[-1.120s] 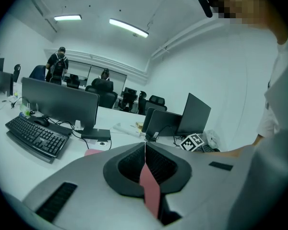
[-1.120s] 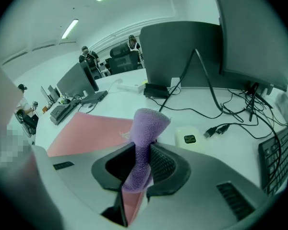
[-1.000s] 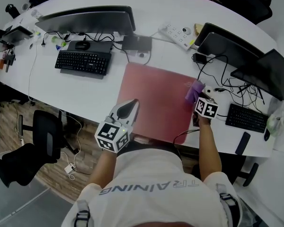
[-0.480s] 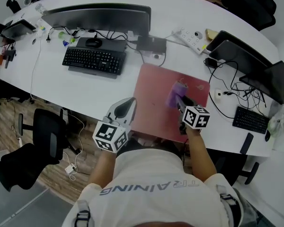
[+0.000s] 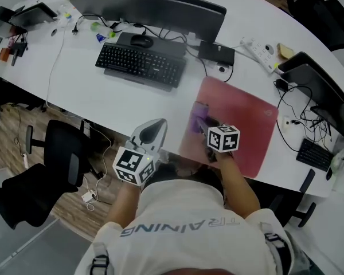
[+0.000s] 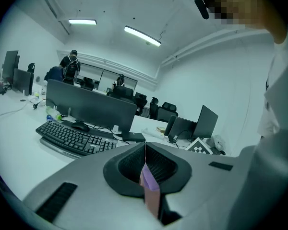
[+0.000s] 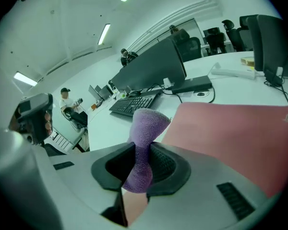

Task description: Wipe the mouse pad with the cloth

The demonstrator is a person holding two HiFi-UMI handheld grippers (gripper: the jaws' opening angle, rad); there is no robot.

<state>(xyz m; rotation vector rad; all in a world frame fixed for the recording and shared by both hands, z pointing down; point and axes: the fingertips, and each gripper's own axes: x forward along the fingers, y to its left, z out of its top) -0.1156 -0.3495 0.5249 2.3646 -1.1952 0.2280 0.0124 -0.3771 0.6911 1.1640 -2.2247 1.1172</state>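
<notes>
A red mouse pad (image 5: 241, 119) lies on the white desk (image 5: 103, 96) in front of me, also seen in the right gripper view (image 7: 240, 133). My right gripper (image 5: 205, 129) is shut on a purple cloth (image 5: 198, 118), which rests on the pad's left part. In the right gripper view the cloth (image 7: 141, 145) sticks out forward, pinched between the jaws. My left gripper (image 5: 151, 132) hangs off the desk's near edge, left of the pad, its jaws closed together with nothing held (image 6: 145, 169).
A black keyboard (image 5: 140, 65), mouse (image 5: 139, 40) and monitor (image 5: 155, 7) stand left of the pad. Laptops (image 5: 309, 82), cables, a power strip (image 5: 261, 48) and a second keyboard (image 5: 314, 153) crowd the right. An office chair (image 5: 63, 156) stands below left.
My right gripper has dragged the purple cloth from the pad's right edge across to its left part. The left gripper has kept its place.
</notes>
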